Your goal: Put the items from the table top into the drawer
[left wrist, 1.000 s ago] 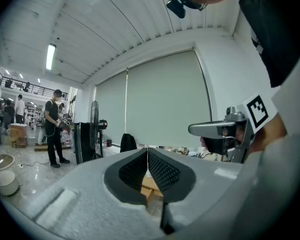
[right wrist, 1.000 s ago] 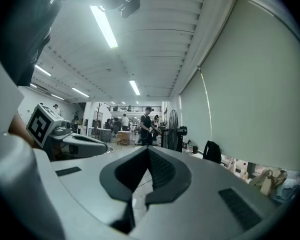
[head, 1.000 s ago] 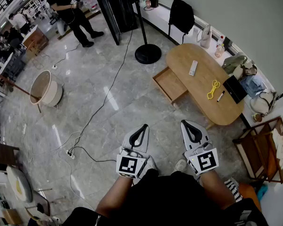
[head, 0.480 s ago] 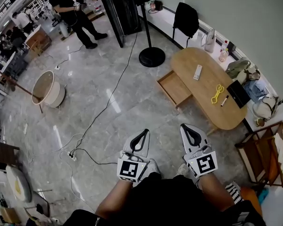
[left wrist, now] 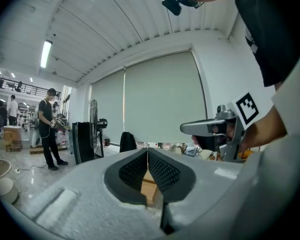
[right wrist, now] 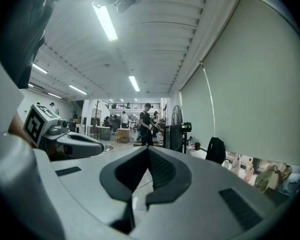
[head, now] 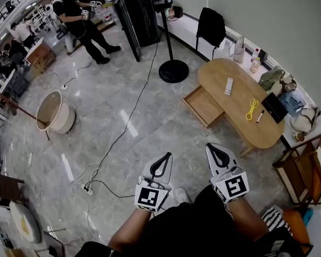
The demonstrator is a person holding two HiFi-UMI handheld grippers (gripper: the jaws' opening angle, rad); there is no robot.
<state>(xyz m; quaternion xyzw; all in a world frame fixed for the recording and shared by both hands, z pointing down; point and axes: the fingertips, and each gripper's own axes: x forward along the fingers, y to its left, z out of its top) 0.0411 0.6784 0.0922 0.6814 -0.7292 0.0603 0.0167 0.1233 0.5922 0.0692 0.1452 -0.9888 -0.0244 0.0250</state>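
The room was a big open workshop with a pale marble floor (head: 123, 138), and against the far wall stood the oval wooden table (head: 232, 111) with its drawer (head: 206, 106) already pulled out towards the floor. Over the past second the person had walked closer. The table, the drawer and the fan stand (head: 173, 71) had all slid down and nearer in the head view, and one shoe (head: 182, 196) showed mid-step between the two tools.

The left gripper (head: 167, 155) and the right gripper (head: 209, 145) were carried side by side at waist height, pointing roughly level. Each had its jaws pressed together with nothing between them.

Nothing had been picked up yet. The remote control (head: 228, 86), the yellow looped item (head: 251, 108), the marker pen (head: 258, 116) and a black flat case (head: 274, 107) all lay on the table top, well apart from both grippers, and the drawer looked bare. To my eye this was only the approach. The jaws would have to open before either tool could take the first item, likely the remote, which lay nearest the drawer.
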